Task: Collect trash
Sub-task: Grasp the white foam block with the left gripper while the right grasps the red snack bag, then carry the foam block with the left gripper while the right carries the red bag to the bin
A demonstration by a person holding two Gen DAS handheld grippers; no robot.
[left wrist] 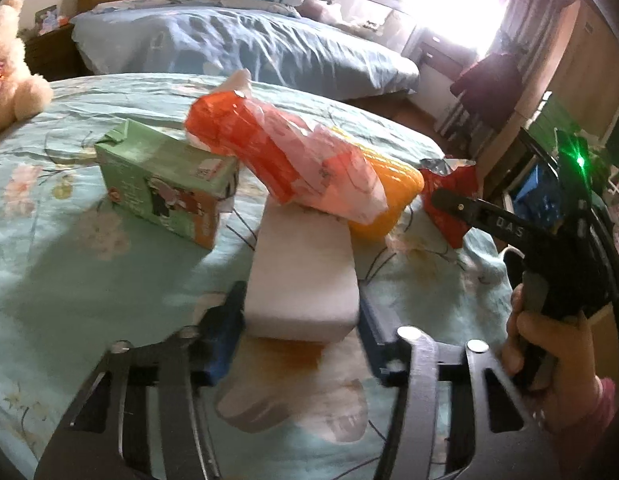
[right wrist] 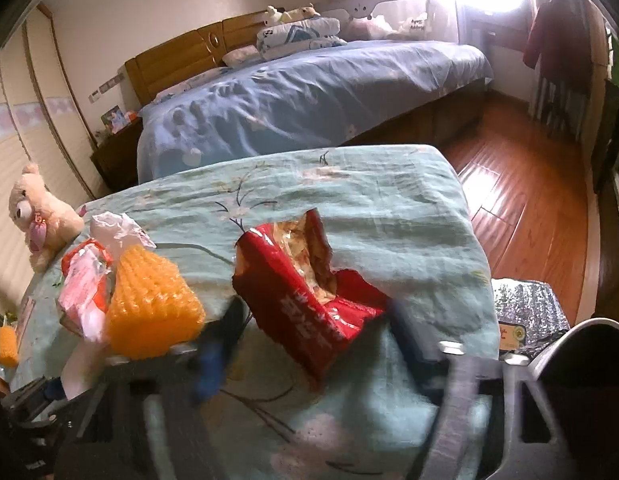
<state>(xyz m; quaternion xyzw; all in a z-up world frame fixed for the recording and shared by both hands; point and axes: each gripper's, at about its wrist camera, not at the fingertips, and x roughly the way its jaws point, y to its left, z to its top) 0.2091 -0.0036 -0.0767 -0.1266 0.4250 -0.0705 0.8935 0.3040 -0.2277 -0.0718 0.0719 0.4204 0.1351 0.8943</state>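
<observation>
Left wrist view: the left gripper (left wrist: 301, 320) fills the bottom of the frame, its blue pads on either side of a white block (left wrist: 303, 276) at lower centre. The block sits between the pads and seems gripped by them, though blur hides the exact contact. The block's far end touches a crumpled orange-and-white plastic wrapper (left wrist: 285, 160), which lies slanted across the middle of the frame. The wrapper's upper end leans on a green carton (left wrist: 165, 184) at centre left. Just right of the wrapper sits a yellow foam net (left wrist: 393, 196), and beyond it a torn red snack bag (left wrist: 449, 200). At the right edge a hand (left wrist: 549, 344) holds the right gripper (left wrist: 449, 200), whose black finger reaches to the red bag. All this lies on a light green flowered bedspread (left wrist: 69, 280). A plush bear (left wrist: 9, 68) sits at the upper left, and a blue bed (left wrist: 249, 44) lies across the top.

Right wrist view: the right gripper (right wrist: 313, 332) reaches from the bottom of the frame, its fingers either side of the red snack bag (right wrist: 309, 292) at centre, pinching its lower part. The bag's torn mouth points upward. At left are the yellow foam net (right wrist: 149, 312) and, touching it, the orange-and-white wrapper (right wrist: 85, 280). The plush bear (right wrist: 41, 216) sits at far left on the bedspread (right wrist: 369, 200), with the blue bed (right wrist: 309, 88) behind it.
</observation>
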